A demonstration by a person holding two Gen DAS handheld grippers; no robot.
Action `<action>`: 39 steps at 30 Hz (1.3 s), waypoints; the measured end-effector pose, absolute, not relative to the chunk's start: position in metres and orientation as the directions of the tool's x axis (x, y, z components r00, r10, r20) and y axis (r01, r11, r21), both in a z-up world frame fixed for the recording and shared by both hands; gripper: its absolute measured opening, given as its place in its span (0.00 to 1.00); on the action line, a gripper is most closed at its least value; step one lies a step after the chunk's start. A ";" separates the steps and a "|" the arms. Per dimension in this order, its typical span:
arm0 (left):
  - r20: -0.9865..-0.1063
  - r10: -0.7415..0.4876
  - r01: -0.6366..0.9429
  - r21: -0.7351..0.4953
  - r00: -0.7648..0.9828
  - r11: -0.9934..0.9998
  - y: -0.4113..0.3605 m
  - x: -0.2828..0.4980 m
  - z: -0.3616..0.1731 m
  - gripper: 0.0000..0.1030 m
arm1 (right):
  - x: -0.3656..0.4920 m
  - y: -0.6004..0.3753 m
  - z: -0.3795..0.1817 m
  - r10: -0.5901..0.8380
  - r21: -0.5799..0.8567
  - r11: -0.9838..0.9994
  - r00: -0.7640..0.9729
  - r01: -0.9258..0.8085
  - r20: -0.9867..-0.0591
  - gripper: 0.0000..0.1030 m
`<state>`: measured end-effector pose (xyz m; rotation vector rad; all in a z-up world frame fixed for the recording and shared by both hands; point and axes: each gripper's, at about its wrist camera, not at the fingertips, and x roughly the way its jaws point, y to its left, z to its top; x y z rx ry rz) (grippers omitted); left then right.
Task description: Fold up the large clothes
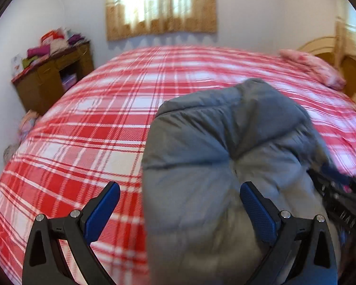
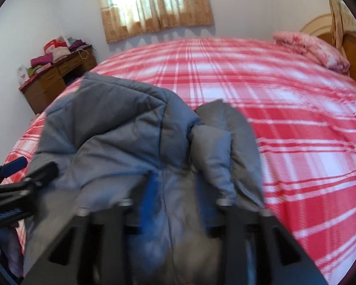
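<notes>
Grey puffer jacket [image 1: 216, 147] sits bunched at the near edge of the plaid bed [image 1: 95, 109]. Left hand-held gripper [image 1: 179, 201] gapes wide, jacket edge between its fingers. Right hand-held gripper [image 2: 175, 190] is pinching jacket fabric, blurry though.

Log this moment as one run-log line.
left gripper: open, beside grey padded jacket | right gripper: shut on jacket | jacket bunched on plaid bed

Red plaid bedspread [image 1: 83, 123], white walls [image 1: 83, 11], bright curtained window [image 1: 161, 7], cluttered wooden desk [image 1: 49, 80], wooden headboard [image 2: 351, 45], pink folded blanket [image 2: 313, 49].
</notes>
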<state>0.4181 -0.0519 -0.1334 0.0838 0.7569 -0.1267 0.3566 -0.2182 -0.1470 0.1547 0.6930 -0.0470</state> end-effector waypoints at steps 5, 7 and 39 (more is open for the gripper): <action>-0.695 -0.119 0.180 0.015 0.709 0.983 -0.038 0.397 -0.143 0.99 | 0.327 -0.238 -0.161 0.013 0.213 0.963 0.762 0.164 -0.647 0.87; -0.704 -0.149 0.195 -0.014 0.695 0.981 -0.038 0.395 -0.148 0.99 | 0.324 -0.244 -0.167 0.050 0.271 0.948 0.762 0.167 -0.646 0.84; -0.571 -0.070 0.195 0.160 0.818 0.968 -0.012 0.312 -0.071 0.19 | 0.320 -0.166 -0.116 0.527 0.536 0.802 0.735 -0.263 -0.428 0.17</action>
